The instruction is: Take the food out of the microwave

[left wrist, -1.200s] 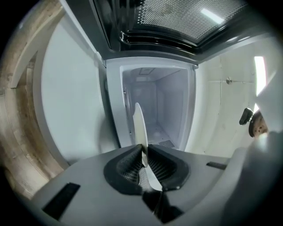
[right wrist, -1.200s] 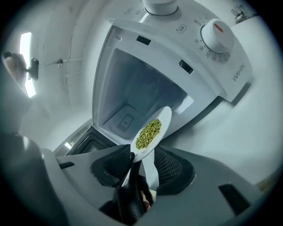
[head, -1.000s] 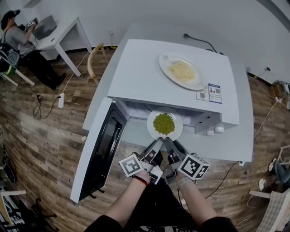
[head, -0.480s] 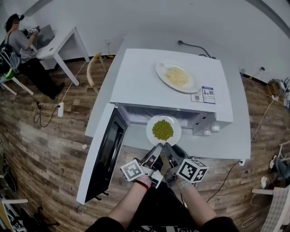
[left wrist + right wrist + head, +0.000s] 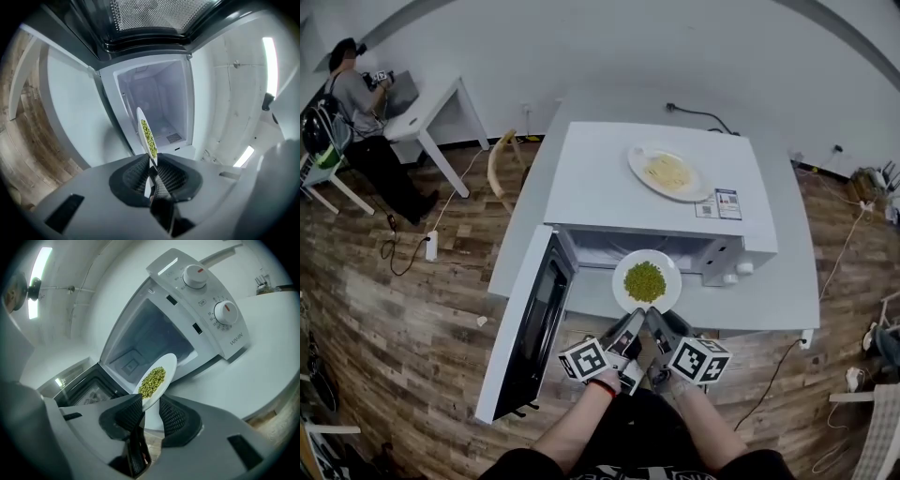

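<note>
A white plate of green peas (image 5: 646,281) hangs level just in front of the open microwave (image 5: 656,187), over the white table's front strip. My left gripper (image 5: 633,319) and right gripper (image 5: 659,319) meet side by side at the plate's near rim. In the left gripper view the plate (image 5: 146,136) stands edge-on with its rim between the pads of the left gripper (image 5: 151,168), whose jaws are opening. In the right gripper view the plate (image 5: 157,378) sits tilted, its rim inside the jaws of the right gripper (image 5: 150,406). Behind it the microwave's cavity (image 5: 159,103) holds nothing.
The microwave door (image 5: 530,328) swings out to the left, towards me. A second plate with noodles (image 5: 668,172) rests on the microwave's top. The control dials (image 5: 225,312) are at the right of the opening. A person (image 5: 356,103) sits at a white desk far left.
The plate of peas has come a little farther out of the microwave's opening towards me, with both grippers still at its near rim.
</note>
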Action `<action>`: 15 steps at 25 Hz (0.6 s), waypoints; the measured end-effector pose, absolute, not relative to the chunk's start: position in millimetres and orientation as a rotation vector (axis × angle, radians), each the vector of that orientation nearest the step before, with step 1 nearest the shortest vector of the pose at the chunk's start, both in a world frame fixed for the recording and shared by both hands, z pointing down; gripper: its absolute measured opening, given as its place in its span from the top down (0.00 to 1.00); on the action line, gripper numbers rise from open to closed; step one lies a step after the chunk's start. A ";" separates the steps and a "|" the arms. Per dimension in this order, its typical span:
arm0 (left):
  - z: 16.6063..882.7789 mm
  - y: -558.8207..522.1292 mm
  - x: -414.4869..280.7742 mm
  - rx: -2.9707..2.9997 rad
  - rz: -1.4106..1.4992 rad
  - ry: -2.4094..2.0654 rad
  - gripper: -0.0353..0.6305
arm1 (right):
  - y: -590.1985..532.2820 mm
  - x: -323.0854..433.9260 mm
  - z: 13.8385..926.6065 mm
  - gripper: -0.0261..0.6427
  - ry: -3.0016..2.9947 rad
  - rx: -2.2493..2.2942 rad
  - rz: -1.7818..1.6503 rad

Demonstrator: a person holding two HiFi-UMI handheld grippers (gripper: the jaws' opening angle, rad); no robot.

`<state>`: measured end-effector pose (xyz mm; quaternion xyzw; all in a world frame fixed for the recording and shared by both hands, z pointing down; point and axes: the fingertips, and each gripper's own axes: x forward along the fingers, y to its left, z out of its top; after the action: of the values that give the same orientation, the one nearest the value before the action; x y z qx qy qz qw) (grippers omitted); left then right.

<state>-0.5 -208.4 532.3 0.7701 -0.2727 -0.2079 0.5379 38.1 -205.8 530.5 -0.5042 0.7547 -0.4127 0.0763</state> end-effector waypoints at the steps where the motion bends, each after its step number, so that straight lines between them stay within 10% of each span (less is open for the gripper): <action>1: 531.9 -208.1 -1.1 1.833 -0.491 -0.651 0.87 | -205.5 37.6 530.3 0.78 2.259 -1.513 -1.235; 15: 523.6 -189.3 -10.0 1.855 -0.480 -0.697 0.87 | -188.6 28.8 521.5 0.78 2.327 -1.462 -1.209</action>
<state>-10.0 -189.3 523.6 0.7750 -0.2911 -0.2005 0.5239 28.8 -188.6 521.5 -0.4857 0.7732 -0.4017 0.0697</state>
